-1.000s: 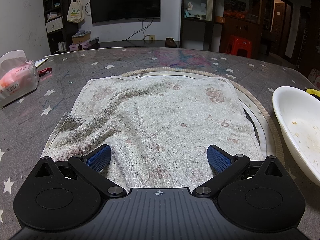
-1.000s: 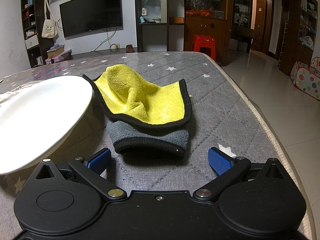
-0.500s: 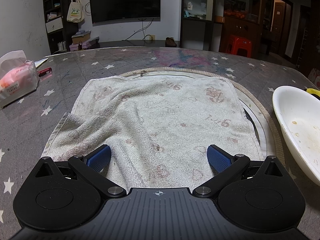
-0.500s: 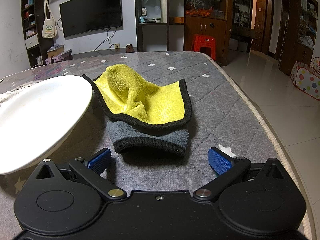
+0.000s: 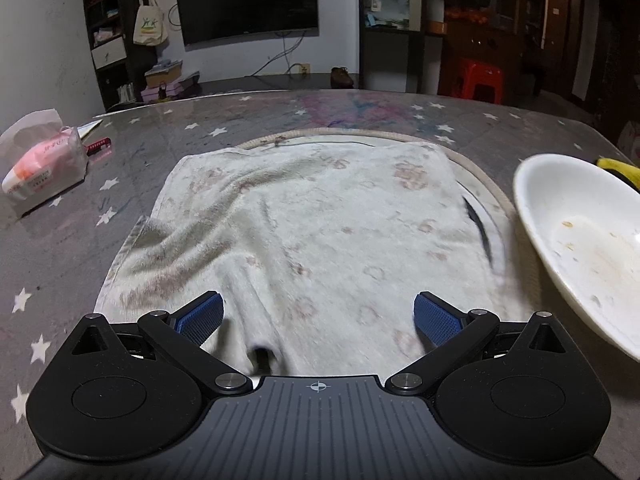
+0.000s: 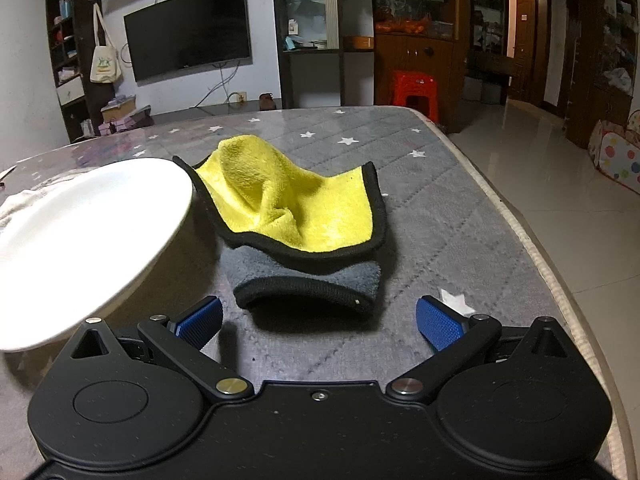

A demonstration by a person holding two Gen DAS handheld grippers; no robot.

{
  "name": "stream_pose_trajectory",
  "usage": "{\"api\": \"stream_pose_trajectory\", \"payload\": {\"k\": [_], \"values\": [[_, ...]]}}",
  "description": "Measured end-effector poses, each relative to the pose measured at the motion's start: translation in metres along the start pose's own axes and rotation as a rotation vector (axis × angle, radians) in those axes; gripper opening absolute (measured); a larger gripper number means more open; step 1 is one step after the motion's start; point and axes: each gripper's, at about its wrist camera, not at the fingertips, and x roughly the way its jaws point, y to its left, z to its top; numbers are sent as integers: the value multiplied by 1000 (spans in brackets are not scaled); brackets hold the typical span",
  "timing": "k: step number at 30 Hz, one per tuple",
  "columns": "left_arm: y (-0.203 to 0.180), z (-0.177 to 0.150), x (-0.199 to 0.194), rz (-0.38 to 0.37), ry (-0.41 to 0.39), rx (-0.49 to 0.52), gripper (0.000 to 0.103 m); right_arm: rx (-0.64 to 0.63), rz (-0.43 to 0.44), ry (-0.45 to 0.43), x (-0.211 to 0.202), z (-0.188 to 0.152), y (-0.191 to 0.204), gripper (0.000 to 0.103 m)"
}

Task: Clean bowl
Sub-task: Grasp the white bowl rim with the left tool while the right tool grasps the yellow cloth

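My left gripper [image 5: 318, 316] has its fingers spread wide, nothing between them, low over a stained white towel [image 5: 304, 224] on a round mat [image 5: 486, 184]. My right gripper [image 6: 320, 316] is likewise spread and empty, facing a folded yellow-and-grey cloth [image 6: 304, 224]. The white bowl [image 5: 580, 236], smeared with residue, sits between towel and cloth. All rest on a grey star-print tabletop [image 6: 452, 208]. A tissue pack [image 5: 44, 160] lies far left. Beyond: wall TV [image 5: 246, 0], red stool [image 6: 412, 88], tiled floor [image 6: 560, 184].
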Motion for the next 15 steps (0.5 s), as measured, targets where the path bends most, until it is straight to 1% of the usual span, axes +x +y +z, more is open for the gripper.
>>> {"api": "stream_pose_trajectory", "payload": {"k": [5, 8, 12, 14, 15], "values": [[-10, -3, -18, -35, -3, -8, 103, -6, 26, -36, -16, 2, 0, 103], [-22, -3, -27, -50, -6, -13, 102, -11, 35, -64, -24, 10, -2, 103], [-28, -2, -41, -73, -21, -46, 101, -2, 62, -73, -16, 25, -1, 103], [-29, -1, -45, -84, -20, -58, 100, -1, 77, -78, -10, 30, 0, 99], [-30, -1, -46, -93, -15, -60, 100, -1, 85, -75, -9, 32, 0, 98]]}}
